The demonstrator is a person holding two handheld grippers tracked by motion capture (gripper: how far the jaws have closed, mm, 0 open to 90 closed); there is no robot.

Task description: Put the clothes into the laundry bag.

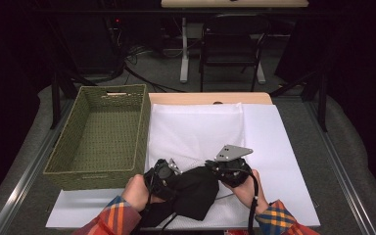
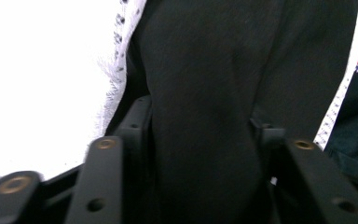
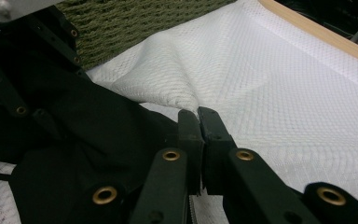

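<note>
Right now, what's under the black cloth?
The black cloth lies on the white mesh bag, which spreads over the table. The left hand-held gripper holds a fold of the cloth. Whatever lies beneath its bunched middle is covered.

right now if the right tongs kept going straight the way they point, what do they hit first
Probably the raised fold of the white mesh bag, bunched just ahead of the right tongs. Beyond it stands the green woven basket. Depth is hard to judge, so this is a best guess.
</note>
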